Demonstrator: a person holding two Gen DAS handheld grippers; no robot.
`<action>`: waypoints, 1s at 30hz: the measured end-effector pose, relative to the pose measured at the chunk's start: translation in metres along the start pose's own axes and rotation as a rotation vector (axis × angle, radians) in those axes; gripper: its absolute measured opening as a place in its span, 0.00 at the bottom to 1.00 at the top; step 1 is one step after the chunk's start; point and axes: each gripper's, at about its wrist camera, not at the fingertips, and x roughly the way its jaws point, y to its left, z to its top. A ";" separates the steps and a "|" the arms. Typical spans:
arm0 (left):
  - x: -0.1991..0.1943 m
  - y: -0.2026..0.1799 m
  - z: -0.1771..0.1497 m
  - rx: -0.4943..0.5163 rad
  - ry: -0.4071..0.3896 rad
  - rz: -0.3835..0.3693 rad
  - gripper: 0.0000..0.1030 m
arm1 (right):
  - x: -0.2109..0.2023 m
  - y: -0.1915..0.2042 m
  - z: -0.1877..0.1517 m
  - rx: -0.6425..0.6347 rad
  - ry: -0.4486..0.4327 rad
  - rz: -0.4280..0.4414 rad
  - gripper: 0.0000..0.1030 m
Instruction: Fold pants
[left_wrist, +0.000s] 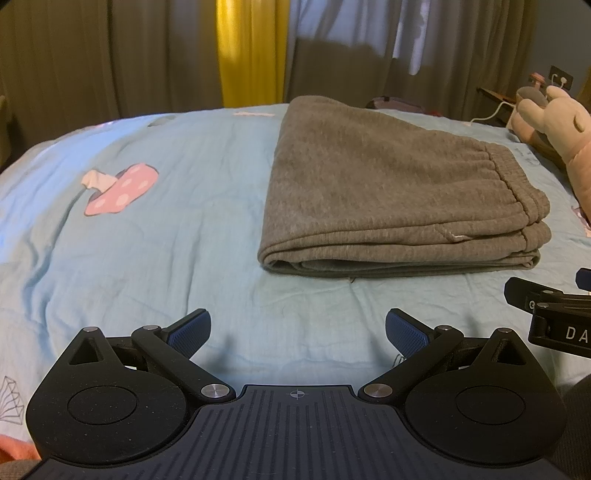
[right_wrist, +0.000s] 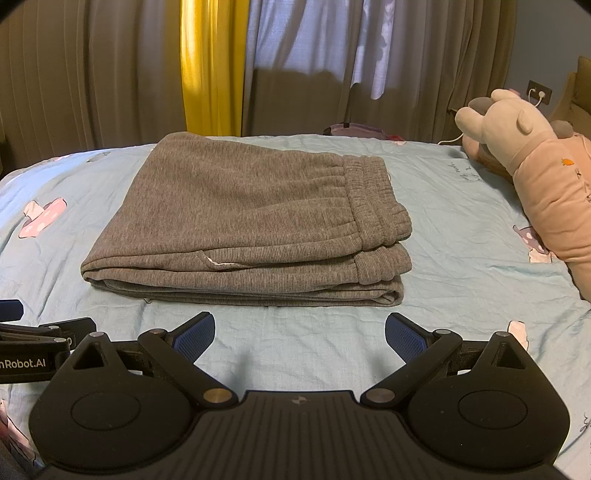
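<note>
1. The pants (right_wrist: 243, 221) lie on the bed (right_wrist: 461, 229) as a flat grey stack of several layers, toward the far edge, with the waistband (right_wrist: 373, 199) on the right side of the stack and the folded end on the left.
2. The left gripper (left_wrist: 297, 332) hovers over the near part of the bed, its jaws spread wide and holding nothing; the pants sit ahead of it and to its right, well apart from the pads (left_wrist: 190, 330).
3. The right gripper (right_wrist: 300, 334) is also spread and empty, just short of the stack's near edge and not touching it.
4. Judged from the stack, the folding looks done or nearly so: the layers are squared up, edges roughly aligned (a small white tag (right_wrist: 221, 263) peeks out of the near side).
5. What may be left is, at most, one more fold to halve the stack, or a light smoothing; neither gripper is placed on the cloth for either.
6. A plush toy (right_wrist: 532, 166) rests at the right edge of the bed, clear of the pants.
</note>
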 end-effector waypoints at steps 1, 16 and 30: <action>0.000 0.000 0.000 0.000 0.000 0.001 1.00 | 0.000 0.000 0.000 0.000 0.000 0.000 0.96; 0.001 0.001 0.000 -0.012 0.012 0.002 1.00 | 0.000 0.000 0.000 0.000 0.002 0.001 0.96; 0.002 0.002 0.001 -0.017 0.019 0.001 1.00 | 0.000 0.000 0.000 0.000 0.001 0.001 0.96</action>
